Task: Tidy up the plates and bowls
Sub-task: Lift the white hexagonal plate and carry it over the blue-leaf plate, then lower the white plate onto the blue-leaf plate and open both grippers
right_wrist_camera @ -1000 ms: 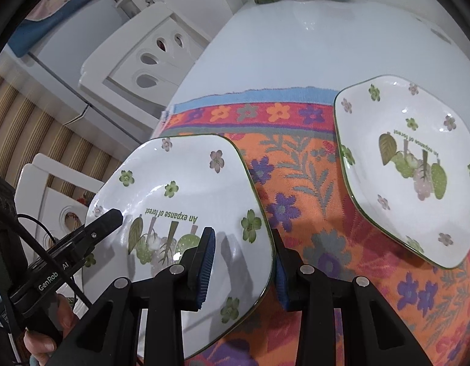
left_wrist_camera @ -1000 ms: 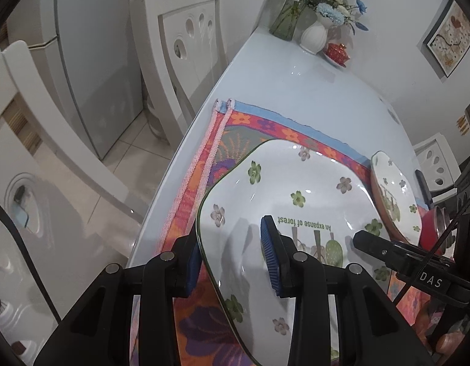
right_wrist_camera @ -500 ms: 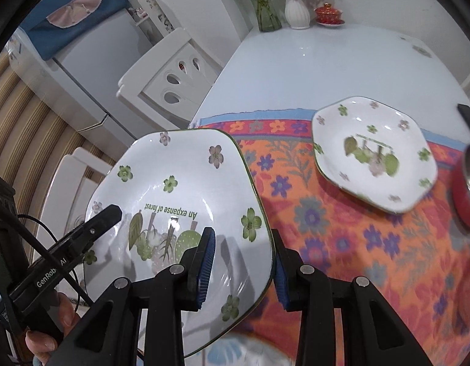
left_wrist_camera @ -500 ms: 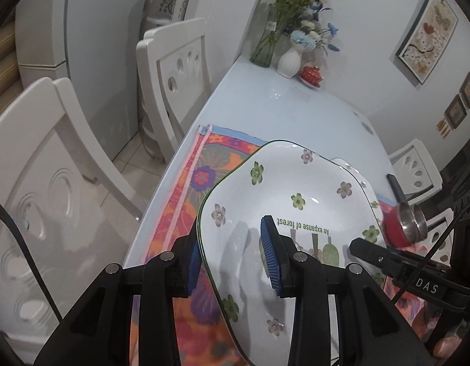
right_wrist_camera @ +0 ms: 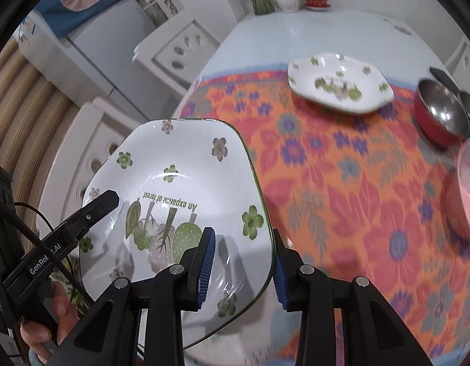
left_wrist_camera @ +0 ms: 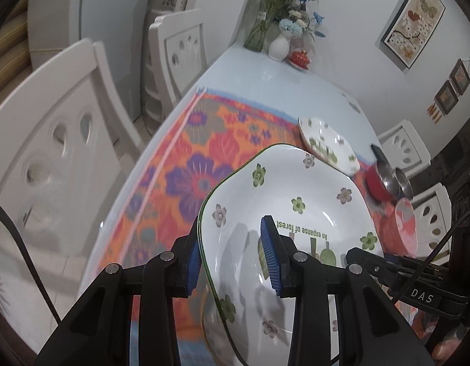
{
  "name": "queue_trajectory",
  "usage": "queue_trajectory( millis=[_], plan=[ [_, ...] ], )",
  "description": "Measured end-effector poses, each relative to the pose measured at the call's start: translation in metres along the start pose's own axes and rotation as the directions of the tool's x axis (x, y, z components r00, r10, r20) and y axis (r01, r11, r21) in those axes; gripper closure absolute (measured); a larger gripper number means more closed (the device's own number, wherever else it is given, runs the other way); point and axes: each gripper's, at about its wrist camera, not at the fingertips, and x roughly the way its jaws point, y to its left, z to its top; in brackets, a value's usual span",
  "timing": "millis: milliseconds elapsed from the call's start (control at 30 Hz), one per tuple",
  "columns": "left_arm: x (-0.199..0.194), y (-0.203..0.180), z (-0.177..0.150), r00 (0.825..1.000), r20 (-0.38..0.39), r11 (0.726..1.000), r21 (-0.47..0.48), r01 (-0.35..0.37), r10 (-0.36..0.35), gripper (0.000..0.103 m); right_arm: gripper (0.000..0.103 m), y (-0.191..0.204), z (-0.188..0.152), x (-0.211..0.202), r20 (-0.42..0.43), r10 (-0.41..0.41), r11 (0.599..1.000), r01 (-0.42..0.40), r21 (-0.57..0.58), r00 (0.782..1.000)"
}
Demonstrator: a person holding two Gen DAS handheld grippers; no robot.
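I hold one plate point(left_wrist_camera: 296, 213) between both grippers, lifted clear above the cloth point(right_wrist_camera: 341, 183): left gripper point(left_wrist_camera: 235, 256) clamped on its left rim, right gripper point(right_wrist_camera: 244, 262) clamped on its right rim. A second plate point(right_wrist_camera: 338, 82) lies at the cloth's far edge, well apart; red bowl point(right_wrist_camera: 439, 113) beside it.

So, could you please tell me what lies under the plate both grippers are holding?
Past the plate, the floral cloth shows; a pale rim peeks out at its lower edge. What lies directly beneath is covered.
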Motion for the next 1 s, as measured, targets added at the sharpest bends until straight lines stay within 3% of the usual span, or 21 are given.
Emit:
queue_trajectory(
  millis=[233,467,1000],
  plan=[
    [-0.002,-0.008,-0.058,0.997,-0.073,1.0,-0.028,-0.004,0.002,0.07,0.068,-0.018,-0.054,-0.005,-0.066,-0.033,0.999,0.033,0.0,0.997],
    [0.003,-0.014,-0.099,0.992,-0.126,0.999,-0.039,-0.007,0.002,0.07,0.068,-0.031,-0.085,-0.003,-0.106,-0.077,0.997,0.077,-0.012,0.991],
    [0.019,-0.002,-0.11,0.987,-0.157,0.997,-0.069,-0.025,0.014,0.07,0.068,-0.027,-0.096,0.019,-0.148,-0.125,0.992,0.119,-0.049,0.981]
  ],
)
